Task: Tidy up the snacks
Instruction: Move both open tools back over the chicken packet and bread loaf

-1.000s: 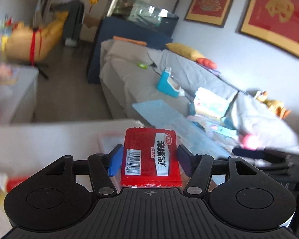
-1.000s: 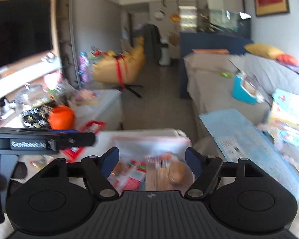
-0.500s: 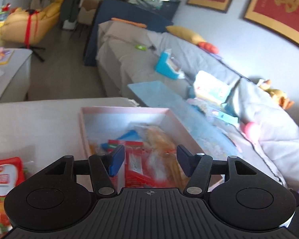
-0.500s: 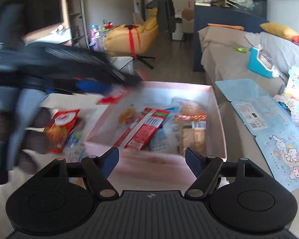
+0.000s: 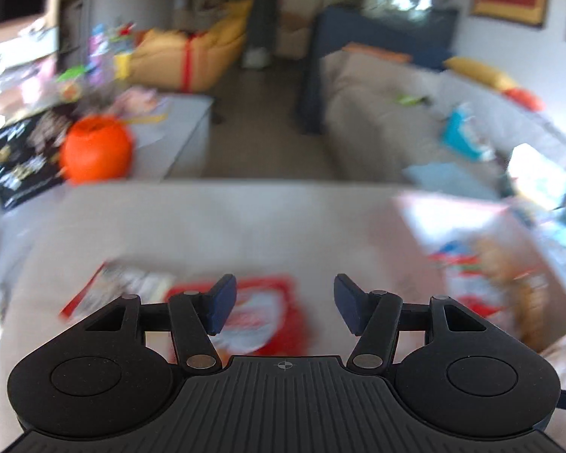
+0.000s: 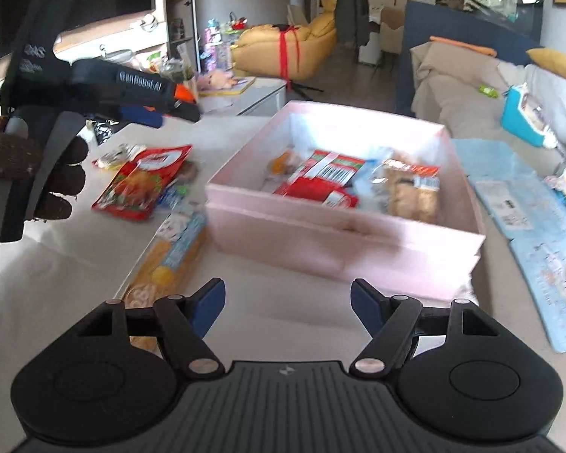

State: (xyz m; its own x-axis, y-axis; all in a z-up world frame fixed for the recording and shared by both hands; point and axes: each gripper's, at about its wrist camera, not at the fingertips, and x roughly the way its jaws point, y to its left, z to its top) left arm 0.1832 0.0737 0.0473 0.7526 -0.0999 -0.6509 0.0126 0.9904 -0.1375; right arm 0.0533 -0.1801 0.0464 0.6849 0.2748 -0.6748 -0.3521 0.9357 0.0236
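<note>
On a pale surface (image 6: 56,283) beside a sofa, the left tongs (image 5: 285,304) hang spread and empty over a glossy red snack pouch (image 5: 260,317), which lies flat just beneath and slightly left of their gap; motion blur hides its long axis there, though the right wrist view shows it running away from the camera, toward the far edge. The left tongs look nearer to it. The right tongs (image 6: 287,307), also spread and empty, face a pink cardboard box (image 6: 343,234) already holding crinkly wrapped snacks. A long orange-and-blue packet (image 6: 169,260) lies lengthwise just left of them, beside the box.
</note>
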